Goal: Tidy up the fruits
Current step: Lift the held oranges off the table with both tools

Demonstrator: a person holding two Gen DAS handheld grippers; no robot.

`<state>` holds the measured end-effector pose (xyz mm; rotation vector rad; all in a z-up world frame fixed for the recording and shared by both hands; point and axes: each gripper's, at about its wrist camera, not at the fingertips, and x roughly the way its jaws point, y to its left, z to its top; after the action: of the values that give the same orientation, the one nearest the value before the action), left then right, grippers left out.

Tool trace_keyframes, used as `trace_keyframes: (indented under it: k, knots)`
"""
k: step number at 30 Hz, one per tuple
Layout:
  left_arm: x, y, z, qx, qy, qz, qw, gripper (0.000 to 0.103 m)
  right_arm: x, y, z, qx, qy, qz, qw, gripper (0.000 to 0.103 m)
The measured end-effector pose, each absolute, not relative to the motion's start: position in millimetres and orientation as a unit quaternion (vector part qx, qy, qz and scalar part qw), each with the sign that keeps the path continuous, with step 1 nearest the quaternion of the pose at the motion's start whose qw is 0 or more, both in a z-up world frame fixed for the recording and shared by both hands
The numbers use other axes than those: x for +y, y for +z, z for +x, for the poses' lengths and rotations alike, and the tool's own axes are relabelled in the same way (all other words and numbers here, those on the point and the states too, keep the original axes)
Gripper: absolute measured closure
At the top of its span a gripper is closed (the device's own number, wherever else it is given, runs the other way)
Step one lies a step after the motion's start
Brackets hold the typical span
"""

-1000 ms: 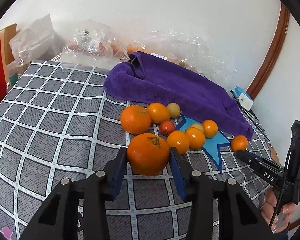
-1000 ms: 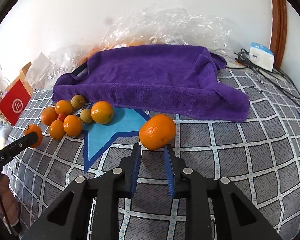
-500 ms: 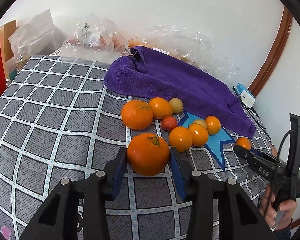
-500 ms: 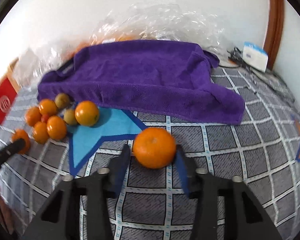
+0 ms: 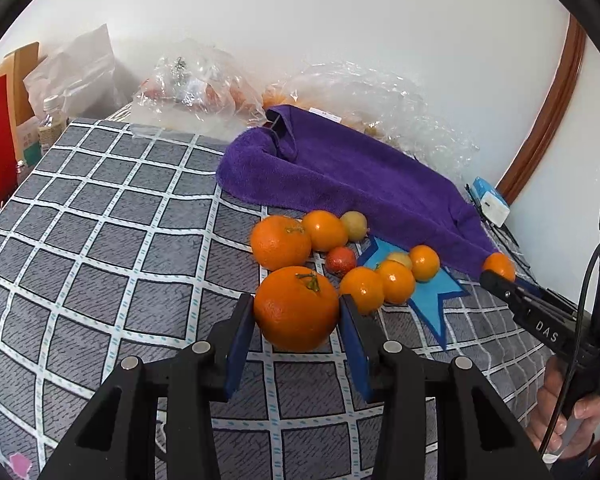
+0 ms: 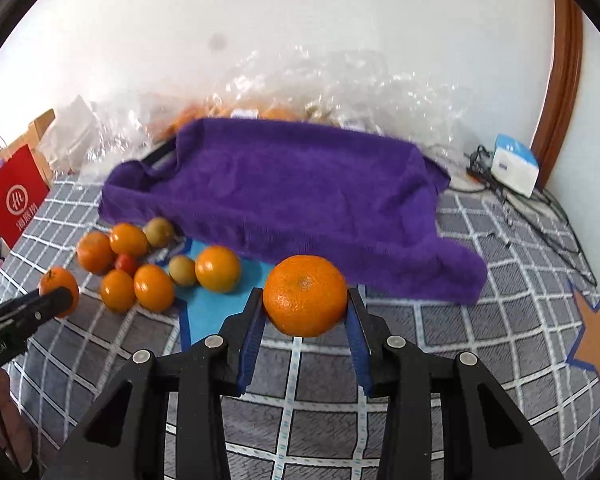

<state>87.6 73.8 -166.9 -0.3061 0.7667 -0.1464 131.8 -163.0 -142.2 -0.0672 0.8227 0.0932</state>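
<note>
My left gripper (image 5: 296, 304) is shut on a big orange with a green stem (image 5: 296, 316), just above the checked grey cloth (image 5: 112, 248). My right gripper (image 6: 306, 296) is shut on a second orange (image 6: 305, 300), in front of the purple towel (image 6: 292, 184). Between the two lies a cluster of several small oranges, one red fruit and two yellowish ones (image 5: 340, 256), partly on a blue star patch (image 6: 216, 312). In the left wrist view the right gripper (image 5: 496, 280) comes in from the right, a hand around its handle.
Crumpled clear plastic bags with fruit (image 5: 196, 84) lie against the wall behind the towel. A red paper bag (image 6: 14, 200) stands at the far left. A white and blue box with cables (image 6: 516, 164) sits at the far right. An orange star patch (image 6: 596, 328) marks the cloth.
The right gripper's jaws, first narrow and empty just short of the orange, spread around it and gripped it, then rose slightly. The left gripper kept still with its orange.
</note>
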Motion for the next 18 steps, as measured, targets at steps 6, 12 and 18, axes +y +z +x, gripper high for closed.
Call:
trace_keyframes:
  k: [6,12,18]
  knots:
    - [77,-136,90,0.355,-0.066,-0.147,0.921,0.063,-171,-118,136,0.379,0.041,-0.026,0.924,0.064]
    - [74,-99,113,0.337,-0.059,-0.131,0.931,0.063,-185,-96,155,0.367,0.033,-0.007,0.93,0.064]
    - [65,-68,149,0.329,-0.056,-0.118,0.935,0.063,-196,-77,183,0.359,0.027,0.012,0.933,0.064]
